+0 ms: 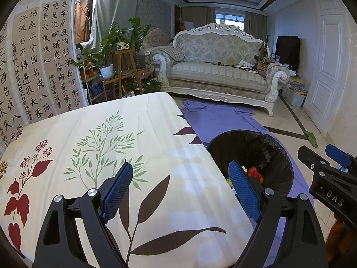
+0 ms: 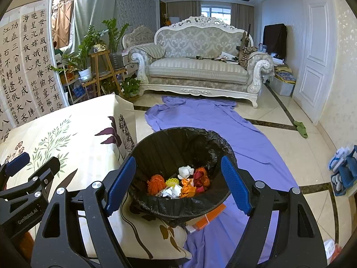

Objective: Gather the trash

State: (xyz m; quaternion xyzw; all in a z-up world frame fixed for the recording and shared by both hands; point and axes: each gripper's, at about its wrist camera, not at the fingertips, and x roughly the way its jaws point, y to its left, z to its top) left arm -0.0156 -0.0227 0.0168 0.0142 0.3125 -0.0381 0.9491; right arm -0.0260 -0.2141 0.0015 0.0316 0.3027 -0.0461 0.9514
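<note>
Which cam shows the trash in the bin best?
Right wrist: it looks into the bin, crumpled trash in plain sight. Left wrist sees only the bin's far wall and an orange scrap behind the left gripper's finger.

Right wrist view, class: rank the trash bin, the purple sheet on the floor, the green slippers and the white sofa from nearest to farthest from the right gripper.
From the right gripper:
1. Trash bin, directly ahead.
2. Purple sheet, floor beyond.
3. Green slippers, right.
4. White sofa, back.

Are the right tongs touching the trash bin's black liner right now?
Apart. The right wrist view shows the right tongs open and empty, with the bin liner lying beyond and below both blue pads.
</note>
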